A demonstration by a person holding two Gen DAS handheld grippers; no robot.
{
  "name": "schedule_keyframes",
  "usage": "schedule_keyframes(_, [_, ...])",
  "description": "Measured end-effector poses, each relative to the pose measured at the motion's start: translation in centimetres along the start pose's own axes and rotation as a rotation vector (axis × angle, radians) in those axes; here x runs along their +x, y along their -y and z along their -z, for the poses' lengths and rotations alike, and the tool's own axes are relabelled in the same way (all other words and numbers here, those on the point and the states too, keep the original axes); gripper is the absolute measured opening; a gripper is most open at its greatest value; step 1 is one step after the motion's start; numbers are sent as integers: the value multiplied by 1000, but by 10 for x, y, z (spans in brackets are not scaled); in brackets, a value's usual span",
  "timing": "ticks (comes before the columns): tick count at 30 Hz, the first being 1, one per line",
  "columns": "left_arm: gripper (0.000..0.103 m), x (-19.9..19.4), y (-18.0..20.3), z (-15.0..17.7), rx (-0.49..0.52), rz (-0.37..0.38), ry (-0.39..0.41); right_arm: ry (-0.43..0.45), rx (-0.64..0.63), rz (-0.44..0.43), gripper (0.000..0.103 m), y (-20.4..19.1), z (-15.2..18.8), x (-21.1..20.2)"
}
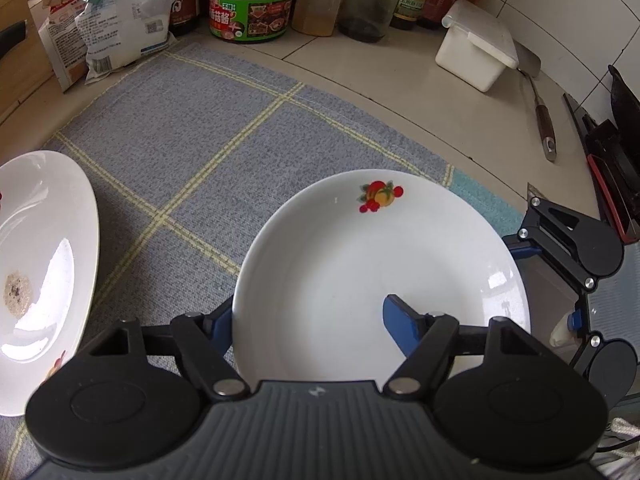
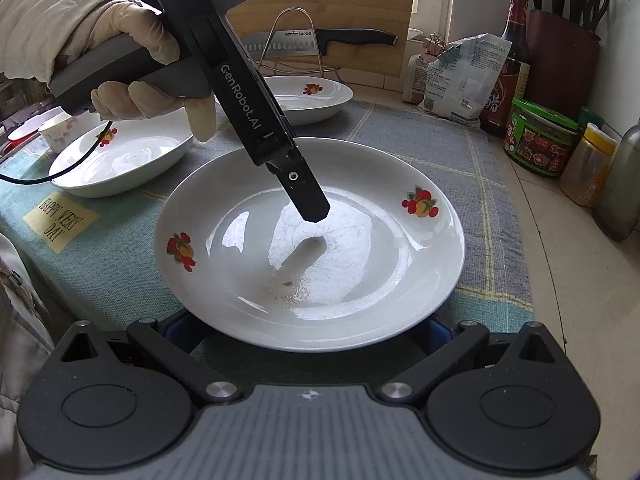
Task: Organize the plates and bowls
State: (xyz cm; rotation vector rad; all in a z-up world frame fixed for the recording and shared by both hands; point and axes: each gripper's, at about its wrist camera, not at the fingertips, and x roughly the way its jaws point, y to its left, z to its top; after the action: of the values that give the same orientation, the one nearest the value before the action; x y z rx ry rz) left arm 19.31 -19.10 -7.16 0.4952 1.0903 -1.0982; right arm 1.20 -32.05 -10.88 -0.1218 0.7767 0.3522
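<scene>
A white plate with fruit prints [image 1: 360, 264] lies on the blue-grey cloth [image 1: 192, 128]. My left gripper [image 1: 308, 332] is open and straddles its near rim: one blue finger [image 1: 400, 328] is over the inside, the other is outside on the left. In the right wrist view the same plate [image 2: 400, 240] fills the middle, with the left gripper's finger [image 2: 308, 192] over it. My right gripper [image 2: 308, 332] is open, with its blue fingers on either side of the plate's near edge, mostly hidden beneath it. A second white plate [image 1: 44, 264] lies to the left.
Two more plates [image 2: 132, 156] [image 2: 312, 98] lie farther back on the cloth. Jars, bottles and bags [image 1: 252, 4] line the wall. A white box [image 1: 476, 46], a spatula [image 1: 544, 120], a knife rack [image 2: 316, 42] and a small bowl [image 2: 64, 128] stand around.
</scene>
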Motion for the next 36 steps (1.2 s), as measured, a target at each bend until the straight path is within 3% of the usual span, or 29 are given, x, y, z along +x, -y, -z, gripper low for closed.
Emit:
schedule_keyframes(20, [74,-9,0,-1,5,-6,14,-46,-18,16,103,-2,-10,0])
schedule_keyframes(36, [74,-17,-20,-43,2,-34,87,-22,-45,22,103,32,-47,6])
